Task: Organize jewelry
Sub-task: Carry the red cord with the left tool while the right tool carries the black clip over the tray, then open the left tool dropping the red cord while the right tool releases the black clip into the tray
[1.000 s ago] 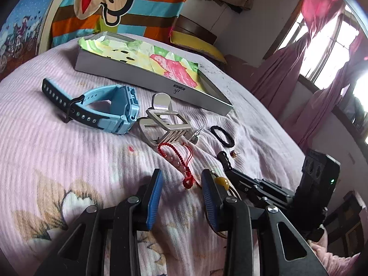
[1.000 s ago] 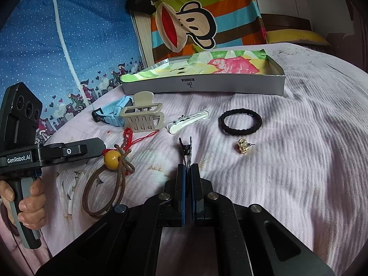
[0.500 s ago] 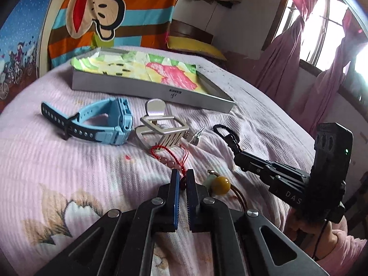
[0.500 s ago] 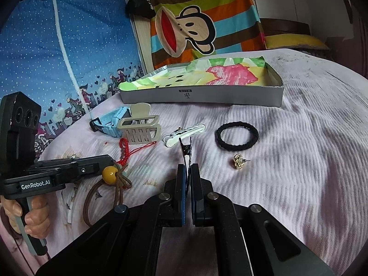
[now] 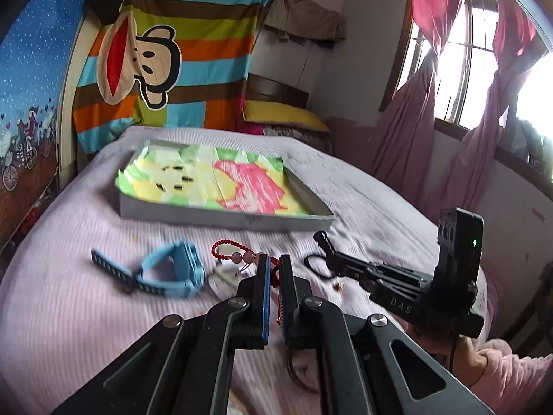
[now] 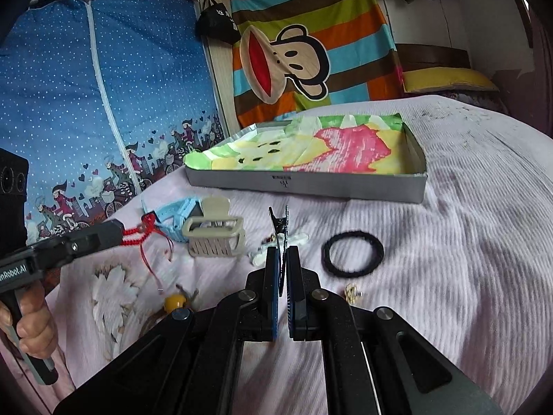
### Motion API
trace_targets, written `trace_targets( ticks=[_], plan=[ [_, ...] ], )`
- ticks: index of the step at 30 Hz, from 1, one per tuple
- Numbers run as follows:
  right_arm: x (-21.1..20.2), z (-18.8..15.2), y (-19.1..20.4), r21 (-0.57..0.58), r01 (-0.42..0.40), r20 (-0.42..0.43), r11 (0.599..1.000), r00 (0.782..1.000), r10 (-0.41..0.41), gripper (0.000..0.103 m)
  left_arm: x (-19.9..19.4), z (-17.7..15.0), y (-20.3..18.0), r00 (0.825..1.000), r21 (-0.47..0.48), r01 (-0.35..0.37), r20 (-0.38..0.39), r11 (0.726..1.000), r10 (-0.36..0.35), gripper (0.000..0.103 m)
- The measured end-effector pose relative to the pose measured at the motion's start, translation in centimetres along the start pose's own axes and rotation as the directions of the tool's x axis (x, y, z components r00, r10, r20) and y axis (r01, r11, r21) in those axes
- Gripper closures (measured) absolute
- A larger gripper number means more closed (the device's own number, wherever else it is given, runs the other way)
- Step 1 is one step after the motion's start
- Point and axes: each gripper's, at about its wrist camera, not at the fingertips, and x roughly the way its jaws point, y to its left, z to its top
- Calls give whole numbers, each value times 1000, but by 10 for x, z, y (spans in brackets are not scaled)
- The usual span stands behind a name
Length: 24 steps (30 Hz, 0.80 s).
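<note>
My left gripper (image 5: 273, 263) is shut on a red bead bracelet (image 5: 230, 250) and holds it above the bed; the bracelet also shows in the right wrist view (image 6: 138, 233), hanging from that gripper. My right gripper (image 6: 282, 254) is shut on a small black hair clip (image 6: 280, 223) and holds it up; the clip shows in the left wrist view (image 5: 323, 238). A grey box (image 5: 221, 212) lined with bright paper lies beyond, and also shows in the right wrist view (image 6: 311, 183).
On the pink bedspread lie a blue watch (image 5: 162, 271), a beige claw clip (image 6: 214, 233), a white clip (image 6: 297, 240), a black hair tie (image 6: 352, 252), a gold earring (image 6: 352, 292) and a brown cord with a yellow bead (image 6: 174, 302).
My left gripper closed on the red bracelet and lifted it off the bed. My right gripper rose a little with the black clip.
</note>
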Motion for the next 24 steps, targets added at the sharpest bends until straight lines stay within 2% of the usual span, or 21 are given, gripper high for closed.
trace_targets(
  ticks=[4,9,15,20,24],
  plan=[
    [16,24,3,0,-24,19,1000,1000,24,99,18,31,15,999,-3,-25,32,1000,25,98],
    [55,64,9,-11,-43,19,999,999,43,99,56,67,45,996,-25,-76,44,997,77,98],
    [116,98,15,10,-58,-47,998,997,58,99,108,87,80,991,-55,-130,-37,990,128,98],
    [158,102,15,14,-51,-142,999,989,53,99,135,83,103,977,-89,-176,-135,980,163,98],
    [182,97,16,14,-50,-224,999,973,52,99,139,78,112,965,-103,-210,-179,972,190,97]
  ],
)
